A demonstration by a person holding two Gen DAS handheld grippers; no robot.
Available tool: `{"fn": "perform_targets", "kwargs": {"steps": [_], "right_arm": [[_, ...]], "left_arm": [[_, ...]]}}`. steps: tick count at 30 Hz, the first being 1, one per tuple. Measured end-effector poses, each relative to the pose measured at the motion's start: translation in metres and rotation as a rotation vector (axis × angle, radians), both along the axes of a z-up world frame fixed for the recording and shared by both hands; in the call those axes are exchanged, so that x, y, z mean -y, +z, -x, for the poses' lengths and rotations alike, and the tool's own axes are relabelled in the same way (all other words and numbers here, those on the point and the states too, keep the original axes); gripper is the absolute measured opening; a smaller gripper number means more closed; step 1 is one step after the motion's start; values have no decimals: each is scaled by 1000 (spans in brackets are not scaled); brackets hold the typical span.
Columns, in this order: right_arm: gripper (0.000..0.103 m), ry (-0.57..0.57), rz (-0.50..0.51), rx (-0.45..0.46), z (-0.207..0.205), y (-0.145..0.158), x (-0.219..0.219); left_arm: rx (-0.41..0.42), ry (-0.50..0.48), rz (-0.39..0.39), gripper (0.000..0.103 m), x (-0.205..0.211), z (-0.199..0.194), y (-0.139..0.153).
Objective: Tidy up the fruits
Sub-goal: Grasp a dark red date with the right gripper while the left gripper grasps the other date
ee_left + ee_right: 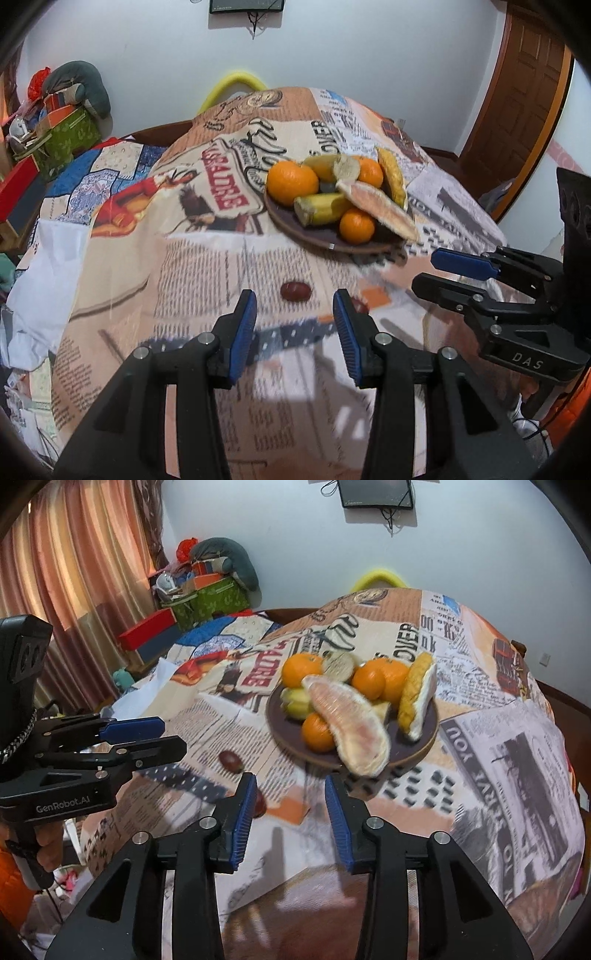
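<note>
A dark plate [291, 226] [288, 734] on the newspaper-print tablecloth holds oranges [291, 181] [301, 670], a peeled pomelo wedge [380, 210] [351, 723], a yellow pomelo piece [391, 177] [415, 696] and greenish fruit pieces [321, 208]. Two small dark red fruits lie loose on the cloth: one [294, 291] [231, 761] just ahead of my left gripper [294, 328], one [359, 304] [260, 803] half hidden behind a finger. Both grippers are open and empty. My right gripper [290, 805] hovers near the plate's front edge and also shows at the right of the left wrist view [447, 269].
A yellow chair back [232, 86] stands behind the table. Boxes and cushions [207, 590] are piled at the back left beside a curtain [74, 572]. A wooden door [517, 99] is at the right. The cloth drops over the table's front edge.
</note>
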State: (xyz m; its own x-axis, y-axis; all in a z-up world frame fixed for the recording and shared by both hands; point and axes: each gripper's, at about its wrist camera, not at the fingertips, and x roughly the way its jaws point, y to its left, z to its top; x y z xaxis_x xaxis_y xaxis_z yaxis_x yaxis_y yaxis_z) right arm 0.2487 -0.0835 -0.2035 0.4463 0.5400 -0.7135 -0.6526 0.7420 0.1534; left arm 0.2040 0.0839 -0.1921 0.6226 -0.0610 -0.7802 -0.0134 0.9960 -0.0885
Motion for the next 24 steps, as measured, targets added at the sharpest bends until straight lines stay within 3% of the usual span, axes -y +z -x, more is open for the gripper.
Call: {"fn": "perform_targets", "kwargs": {"steps": [8,19,24], "right_arm": [[36,42,46,-29,9,-24,-25],[36,68,116,-69,-4,-46,-53],[28,87,116,-84,-4,-48,-55]], "left_arm": [[-53,6,22,46,-5,12,-21],[-64,20,50,46,-14,6,-32],[-71,26,48,46,-13,2,-36]]}}
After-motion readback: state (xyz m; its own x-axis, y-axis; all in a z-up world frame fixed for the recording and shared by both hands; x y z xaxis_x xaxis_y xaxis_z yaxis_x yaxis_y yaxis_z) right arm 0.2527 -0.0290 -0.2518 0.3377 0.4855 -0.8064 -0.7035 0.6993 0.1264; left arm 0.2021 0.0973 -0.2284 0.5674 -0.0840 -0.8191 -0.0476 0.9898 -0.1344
